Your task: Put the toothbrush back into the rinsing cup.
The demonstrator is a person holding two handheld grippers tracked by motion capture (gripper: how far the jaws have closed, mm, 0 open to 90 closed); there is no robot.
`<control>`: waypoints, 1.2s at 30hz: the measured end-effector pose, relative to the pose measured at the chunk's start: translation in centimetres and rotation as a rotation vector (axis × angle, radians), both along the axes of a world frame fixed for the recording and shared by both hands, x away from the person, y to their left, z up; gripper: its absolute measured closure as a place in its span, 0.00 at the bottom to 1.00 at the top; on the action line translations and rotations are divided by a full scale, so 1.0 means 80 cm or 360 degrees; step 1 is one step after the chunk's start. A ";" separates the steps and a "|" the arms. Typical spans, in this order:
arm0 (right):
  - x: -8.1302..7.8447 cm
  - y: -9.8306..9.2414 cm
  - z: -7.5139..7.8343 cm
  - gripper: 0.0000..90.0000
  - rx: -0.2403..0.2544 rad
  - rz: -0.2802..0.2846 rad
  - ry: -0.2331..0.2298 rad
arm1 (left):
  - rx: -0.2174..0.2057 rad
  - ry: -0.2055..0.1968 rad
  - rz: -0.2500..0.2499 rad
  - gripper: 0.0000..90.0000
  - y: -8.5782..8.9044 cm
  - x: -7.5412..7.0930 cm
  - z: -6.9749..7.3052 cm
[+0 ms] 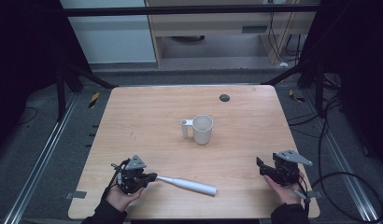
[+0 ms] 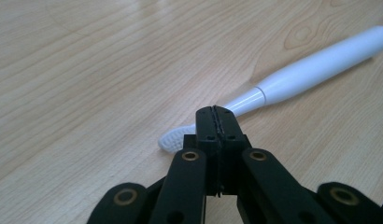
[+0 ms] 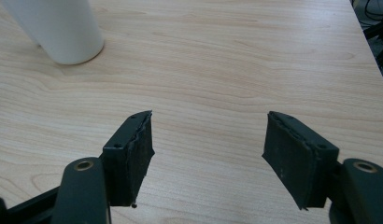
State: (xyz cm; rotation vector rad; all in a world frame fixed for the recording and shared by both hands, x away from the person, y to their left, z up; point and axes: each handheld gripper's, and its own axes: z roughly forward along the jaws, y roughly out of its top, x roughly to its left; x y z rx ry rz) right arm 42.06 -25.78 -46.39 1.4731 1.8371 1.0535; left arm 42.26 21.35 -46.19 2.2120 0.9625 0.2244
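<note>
High view: the toothbrush lies flat on the worktop, near the front edge. Its long axis runs from the tip of the left tool away to that tool's right and slightly toward the person. The thin brush end meets the tool's tip and the thick handle end lies farthest from it. The left tool is by far the nearer one. The right tool sits well apart, beyond the handle end, and points inward across the worktop. The cup stands upright farther out, ahead of both tools and between them, with its handle turned toward the left tool's side.

Left gripper view: the left tool is closed, its jaws pressed together with only a seam between them. The toothbrush crosses just behind the tips. The bristled head pokes out on one side and the neck and white handle slant up and away on the other. The tips hide the stretch of neck behind them, so I cannot tell whether they pinch it or only rest against it.

Right gripper view: the right tool stands wide, with bare worktop between its jaws. The cup stands ahead and off to this tool's left.

Judged from this, any lift turns on the left tool holding the neck crosswise to the toothbrush's axis, with the heavy handle hanging out to one side.
</note>
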 end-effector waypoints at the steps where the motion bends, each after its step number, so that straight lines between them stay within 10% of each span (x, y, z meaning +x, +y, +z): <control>1: 0.000 0.001 0.000 0.36 -0.0001 0.0003 0.0000 | 0.0008 0.0003 -0.0007 0.99 -0.002 0.000 -0.001; 36: 0.001 0.005 -0.001 0.37 -0.0030 0.0033 0.0017 | 0.0106 0.0047 -0.0039 1.00 -0.028 0.018 -0.020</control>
